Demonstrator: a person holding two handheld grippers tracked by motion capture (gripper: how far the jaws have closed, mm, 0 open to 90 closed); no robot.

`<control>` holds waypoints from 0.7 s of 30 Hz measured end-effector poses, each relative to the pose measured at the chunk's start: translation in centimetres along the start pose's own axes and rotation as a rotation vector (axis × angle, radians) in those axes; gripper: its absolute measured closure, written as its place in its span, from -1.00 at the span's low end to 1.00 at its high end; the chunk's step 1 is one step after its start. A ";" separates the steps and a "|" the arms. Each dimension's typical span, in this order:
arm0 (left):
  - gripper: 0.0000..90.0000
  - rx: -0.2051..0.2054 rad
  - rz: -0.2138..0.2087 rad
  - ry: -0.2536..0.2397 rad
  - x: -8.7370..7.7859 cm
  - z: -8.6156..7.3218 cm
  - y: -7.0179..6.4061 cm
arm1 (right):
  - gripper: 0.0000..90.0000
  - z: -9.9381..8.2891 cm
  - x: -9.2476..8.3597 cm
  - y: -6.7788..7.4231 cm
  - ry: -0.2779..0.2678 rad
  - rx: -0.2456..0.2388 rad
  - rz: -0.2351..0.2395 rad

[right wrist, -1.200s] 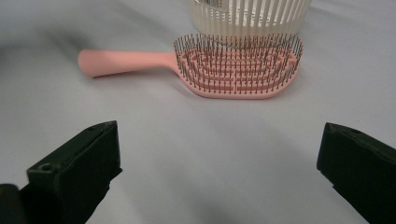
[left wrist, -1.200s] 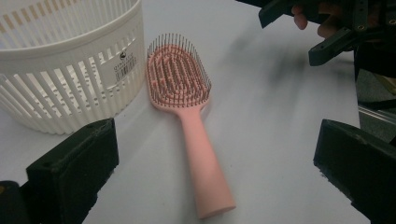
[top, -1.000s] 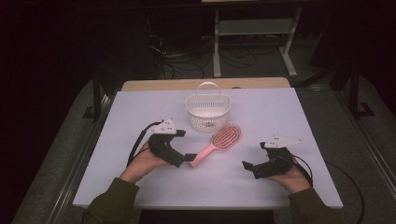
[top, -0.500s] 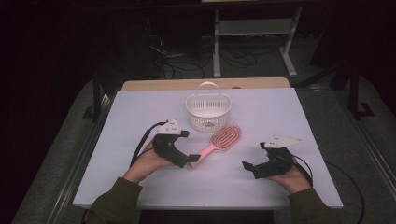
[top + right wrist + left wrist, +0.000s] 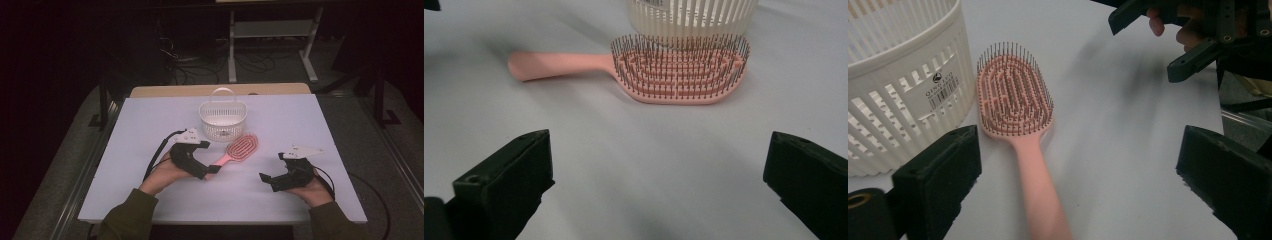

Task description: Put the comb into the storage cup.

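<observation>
With your left gripper point(image 5: 1068, 190) spread wide around the handle of the pink oval plastic hairbrush point(image 5: 239, 150), lying just near of the white slatted plastic basket point(image 5: 223, 119), centre before closing, while your right gripper point(image 5: 266, 179) waits open, empty.

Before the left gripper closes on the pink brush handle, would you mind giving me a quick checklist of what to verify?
1. Left gripper open: ok, its fingers stand wide apart.
2. Handle of the pink hairbrush between those fingers: ok, it runs up the middle of the left gripper view.
3. Brush lying flat, bristles up: ok.
4. Brush head apart from the white basket: cannot tell, they lie very close.
5. Right gripper away from the handle: ok, open and off to the side.
6. Basket interior free: cannot tell.
</observation>
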State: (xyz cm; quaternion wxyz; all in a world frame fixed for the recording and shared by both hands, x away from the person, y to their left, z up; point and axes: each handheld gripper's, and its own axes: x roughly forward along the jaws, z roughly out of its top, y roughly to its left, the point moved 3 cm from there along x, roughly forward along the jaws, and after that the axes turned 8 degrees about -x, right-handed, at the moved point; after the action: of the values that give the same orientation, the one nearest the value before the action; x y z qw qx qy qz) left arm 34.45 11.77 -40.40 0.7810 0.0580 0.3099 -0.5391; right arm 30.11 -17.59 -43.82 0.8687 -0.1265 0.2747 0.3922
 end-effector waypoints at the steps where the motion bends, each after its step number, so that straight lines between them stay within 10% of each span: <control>1: -0.86 0.000 0.000 0.001 0.1 0.0 0.0 | -1.00 0.0 0.0 0.0 0.000 0.000 0.002; 21: -0.12 -0.007 0.001 0.031 1.1 -0.6 -0.1 | -1.00 0.0 0.1 0.0 0.005 -0.006 0.005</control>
State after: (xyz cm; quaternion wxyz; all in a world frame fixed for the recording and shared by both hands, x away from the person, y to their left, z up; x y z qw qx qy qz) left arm 34.36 11.05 -41.45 0.7764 0.0639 0.3240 -0.5367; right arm 30.17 -17.54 -43.93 0.8666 -0.1293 0.2762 0.3949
